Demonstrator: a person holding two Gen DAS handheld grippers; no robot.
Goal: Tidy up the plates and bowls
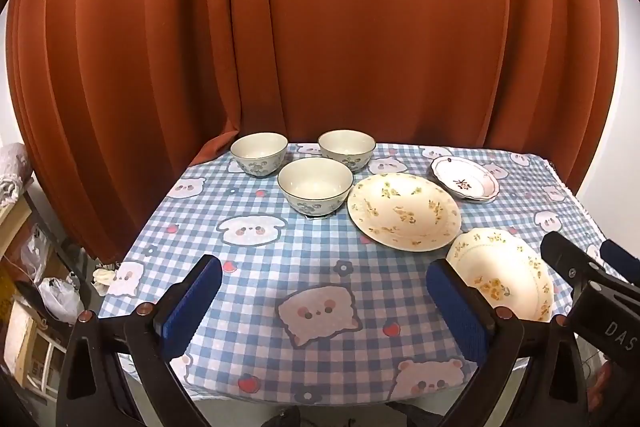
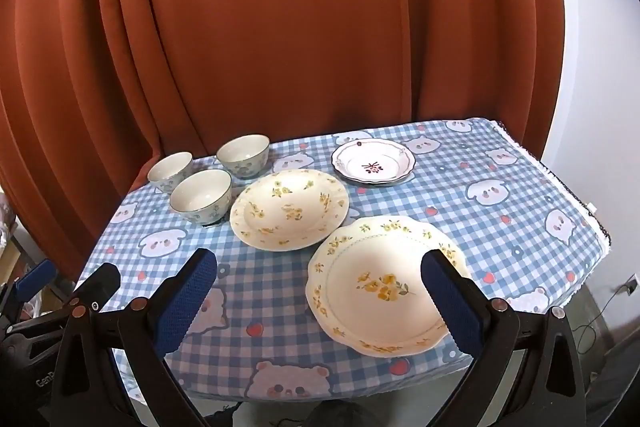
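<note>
Cream floral plate lies just ahead of the wide-open, empty right gripper, nearer it than the equally open, empty left gripper.

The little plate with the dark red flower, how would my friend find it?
Start at the orange curtain behind the checked table. Along that far edge, right of the three bowls, sits the small plate. It alone has a dark rim and red flower; the bigger plates have yellow ones.
</note>
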